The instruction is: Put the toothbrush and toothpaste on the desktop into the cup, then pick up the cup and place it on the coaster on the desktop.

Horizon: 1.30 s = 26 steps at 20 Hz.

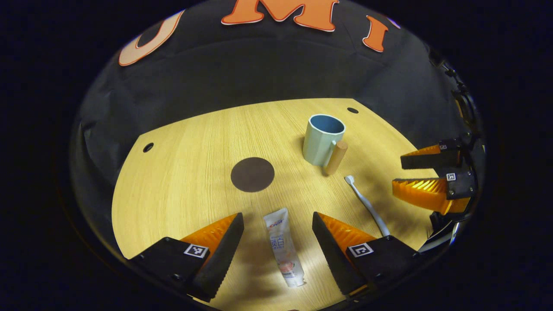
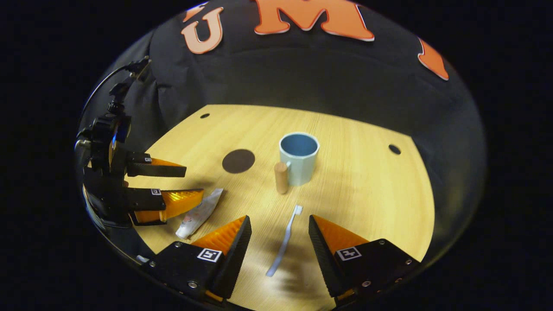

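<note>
Two claws are mine, and both stand wide open with nothing held. Taking the cup [image 1: 323,139] as landmark on the table [image 1: 181,172]: the coaster [image 1: 252,174] lies well to its left, in the left gripper view. My left claw [image 1: 278,242] hangs over the toothpaste [image 1: 283,248], which lies flat between the fingers, nearer to me than the cup. My right claw [image 2: 280,246] hangs over the toothbrush [image 2: 285,240], whose bristles point toward the cup.

Both views look down and forward from above the desktop's [image 1: 181,181] near edge toward its far edge. The left gripper view sits left, the right gripper view right; both share the middle.
</note>
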Available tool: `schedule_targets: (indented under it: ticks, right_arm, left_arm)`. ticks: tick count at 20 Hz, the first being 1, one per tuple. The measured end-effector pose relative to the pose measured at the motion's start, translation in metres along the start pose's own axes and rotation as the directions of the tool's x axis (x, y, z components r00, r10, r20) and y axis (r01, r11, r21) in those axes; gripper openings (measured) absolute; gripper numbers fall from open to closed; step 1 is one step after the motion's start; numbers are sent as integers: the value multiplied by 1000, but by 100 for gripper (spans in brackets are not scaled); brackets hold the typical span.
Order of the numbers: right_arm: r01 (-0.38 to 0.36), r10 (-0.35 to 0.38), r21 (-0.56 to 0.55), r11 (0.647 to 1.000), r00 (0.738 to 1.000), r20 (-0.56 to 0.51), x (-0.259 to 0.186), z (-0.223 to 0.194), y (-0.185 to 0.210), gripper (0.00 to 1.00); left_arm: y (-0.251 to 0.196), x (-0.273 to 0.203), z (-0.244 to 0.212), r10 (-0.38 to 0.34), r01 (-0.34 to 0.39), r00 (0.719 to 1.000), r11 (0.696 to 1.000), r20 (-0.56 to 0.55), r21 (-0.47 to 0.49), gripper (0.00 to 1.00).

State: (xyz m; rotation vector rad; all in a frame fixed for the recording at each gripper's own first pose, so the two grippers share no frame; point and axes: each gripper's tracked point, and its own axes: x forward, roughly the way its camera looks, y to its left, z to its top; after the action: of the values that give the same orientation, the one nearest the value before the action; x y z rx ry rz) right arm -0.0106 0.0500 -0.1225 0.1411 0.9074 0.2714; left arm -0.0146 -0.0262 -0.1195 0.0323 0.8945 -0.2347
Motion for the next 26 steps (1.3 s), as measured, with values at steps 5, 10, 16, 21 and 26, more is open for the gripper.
schedule_targets:
  ticks: [5,10,16,21,26]
  right_arm:
    - [9,-6,25,1000,992,-123,14,-7,-7,76]
    - [30,-11,85,996,975,-223,14,-21,-18,78]
    - [56,-17,118,991,952,-304,24,-36,-20,58]
    - [95,-45,139,986,944,-327,30,-36,-22,41]
    - [124,-79,124,985,944,-319,33,-33,-27,12]
  left_arm:
    - [-10,25,-31,-36,28,991,998,-127,-61,100]
    - [0,43,-47,-12,-7,978,996,-209,-87,98]
    - [16,50,-42,29,-71,956,988,-290,-136,85]
    - [22,55,9,19,-72,954,983,-299,-168,52]
    - [24,60,89,-45,-16,958,977,-282,-211,19]
